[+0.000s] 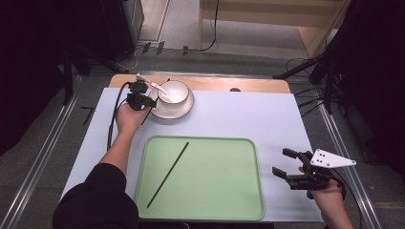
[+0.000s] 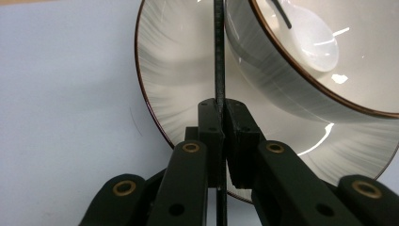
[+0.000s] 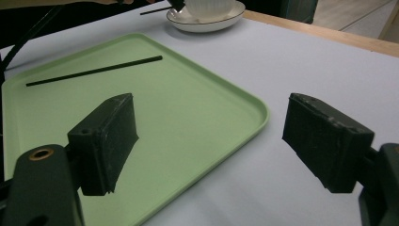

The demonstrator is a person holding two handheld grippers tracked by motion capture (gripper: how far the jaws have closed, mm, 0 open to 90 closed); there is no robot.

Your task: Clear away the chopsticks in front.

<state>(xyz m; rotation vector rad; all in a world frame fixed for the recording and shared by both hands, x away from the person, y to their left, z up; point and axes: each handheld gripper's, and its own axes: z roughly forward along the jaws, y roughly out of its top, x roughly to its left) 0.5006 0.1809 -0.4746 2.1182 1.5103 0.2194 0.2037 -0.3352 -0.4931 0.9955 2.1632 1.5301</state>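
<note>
Left claw [image 2: 221, 136] has its two black jaws pinched tight on a thin black chopstick [image 2: 219, 56], which runs straight up between them over the left side of a white ribbed plate with a brown rim [image 2: 174, 80]. On that plate sits a matching white bowl [image 2: 301, 89] with a white ceramic spoon [image 2: 308, 40] inside. Nearer the person than the plate, a second thin black chopstick [image 1: 168, 174] lies slantwise on a pale green plastic tray [image 1: 215, 181]. To the tray's right, the right claw [image 1: 286, 164] hangs wide open over the lilac surface [image 1: 248, 114], holding nothing. The grip takes the stick near one end, so I judge a quick lift could let it pivot or slip out; swinging it toward the bowl could knock the rim or spoon.
</note>
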